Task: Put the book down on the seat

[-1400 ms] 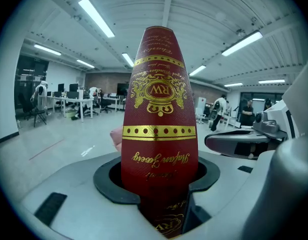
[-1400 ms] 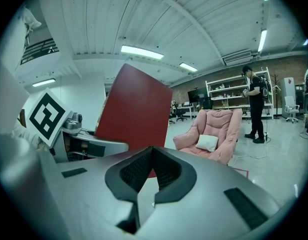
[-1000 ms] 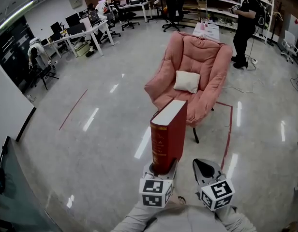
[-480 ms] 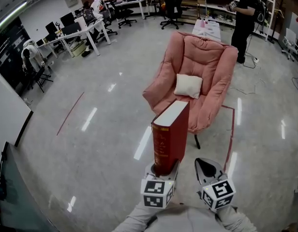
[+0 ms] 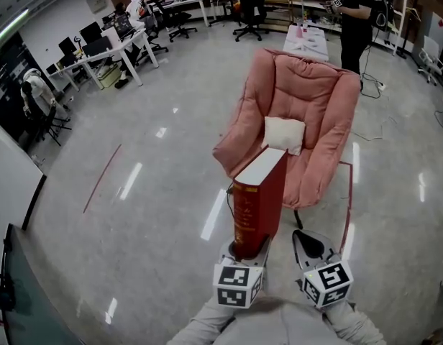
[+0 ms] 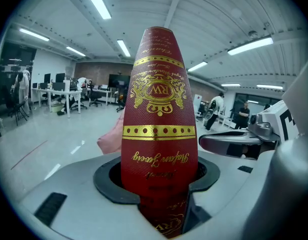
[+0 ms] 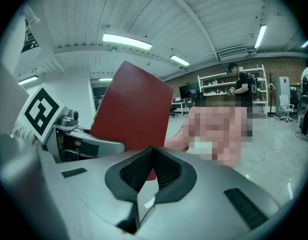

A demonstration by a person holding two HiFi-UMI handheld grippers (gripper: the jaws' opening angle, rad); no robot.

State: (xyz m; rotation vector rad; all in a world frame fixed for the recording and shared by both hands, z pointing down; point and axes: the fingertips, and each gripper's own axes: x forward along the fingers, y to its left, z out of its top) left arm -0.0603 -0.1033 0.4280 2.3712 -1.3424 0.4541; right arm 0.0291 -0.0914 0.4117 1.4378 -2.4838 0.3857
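A thick red book (image 5: 259, 205) with gold print on its spine stands upright in my left gripper (image 5: 247, 250), whose jaws are shut on its lower end. In the left gripper view the book's spine (image 6: 159, 109) fills the middle, rising out of the jaws (image 6: 159, 186). My right gripper (image 5: 308, 245) hangs just to the right of the book, shut and empty; its pads meet in the right gripper view (image 7: 153, 170). A pink armchair (image 5: 315, 92) stands ahead, with a white cushion (image 5: 285, 135) on its seat. The book's top overlaps the seat's front edge in the head view.
A person (image 5: 354, 16) stands at the back right beside a low white table (image 5: 306, 40) and shelves. Desks with office chairs (image 5: 110, 45) line the back left. Red tape (image 5: 101, 180) marks the glossy floor. A dark panel (image 5: 20, 293) lies at the lower left.
The armchair has come nearer and lower in the head view. Both grippers keep their places, and the book stays upright in the left one.
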